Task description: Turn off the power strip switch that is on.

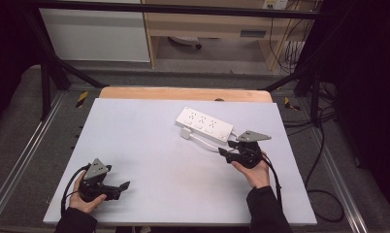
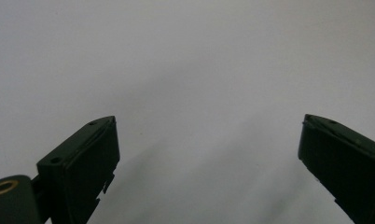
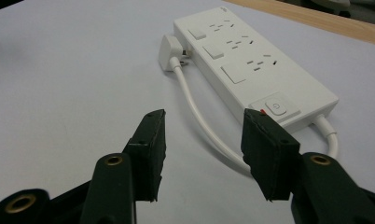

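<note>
Right gripper (image 3: 202, 140) hung unclenched around the white cable (image 3: 199, 119) beside the power strip (image 1: 204, 124) mid-table; left gripper (image 2: 206, 154) idle, released. A shallow pinch could probably let that cable slip.

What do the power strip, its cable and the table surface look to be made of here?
Power strip: white moulded plastic by its look, smooth with a faint sheen, crisp socket slots and a raised button.
Cable: white and flexible, probably rubber or PVC sheathing, since it bends in a smooth curve.
Table: a matte pale grey sheet with no glare, maybe laminate or board; a wooden strip shows along its far edge.
</note>
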Available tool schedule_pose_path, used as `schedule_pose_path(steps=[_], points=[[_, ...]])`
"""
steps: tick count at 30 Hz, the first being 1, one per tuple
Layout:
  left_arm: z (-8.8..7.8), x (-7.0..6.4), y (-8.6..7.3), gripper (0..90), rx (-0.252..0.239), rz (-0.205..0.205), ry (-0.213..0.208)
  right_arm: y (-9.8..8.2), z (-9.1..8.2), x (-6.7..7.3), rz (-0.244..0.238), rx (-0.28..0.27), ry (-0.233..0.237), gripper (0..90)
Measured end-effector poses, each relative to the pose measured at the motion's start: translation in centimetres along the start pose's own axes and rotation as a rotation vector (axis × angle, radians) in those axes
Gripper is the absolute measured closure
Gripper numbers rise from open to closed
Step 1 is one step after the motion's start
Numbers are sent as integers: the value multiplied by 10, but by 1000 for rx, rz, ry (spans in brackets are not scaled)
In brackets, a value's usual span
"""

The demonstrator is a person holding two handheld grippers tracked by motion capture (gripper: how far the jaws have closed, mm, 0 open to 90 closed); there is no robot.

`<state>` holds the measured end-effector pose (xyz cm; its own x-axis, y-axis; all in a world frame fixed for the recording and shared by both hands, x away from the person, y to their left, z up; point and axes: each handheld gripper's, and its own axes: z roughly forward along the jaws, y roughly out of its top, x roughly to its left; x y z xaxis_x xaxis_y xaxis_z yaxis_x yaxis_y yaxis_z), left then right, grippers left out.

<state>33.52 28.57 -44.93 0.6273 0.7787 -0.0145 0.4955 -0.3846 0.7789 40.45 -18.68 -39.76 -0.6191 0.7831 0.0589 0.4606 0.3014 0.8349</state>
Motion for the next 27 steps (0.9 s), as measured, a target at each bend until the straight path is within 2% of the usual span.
schedule_pose_path(steps=[10, 27], points=[[0, 0, 0, 49, -2, 0, 2, 8, 4, 1, -13, 5, -6, 575], [0, 1, 0, 49, 0, -6, 2, 18, 16, 1, -7, 10, -20, 687]])
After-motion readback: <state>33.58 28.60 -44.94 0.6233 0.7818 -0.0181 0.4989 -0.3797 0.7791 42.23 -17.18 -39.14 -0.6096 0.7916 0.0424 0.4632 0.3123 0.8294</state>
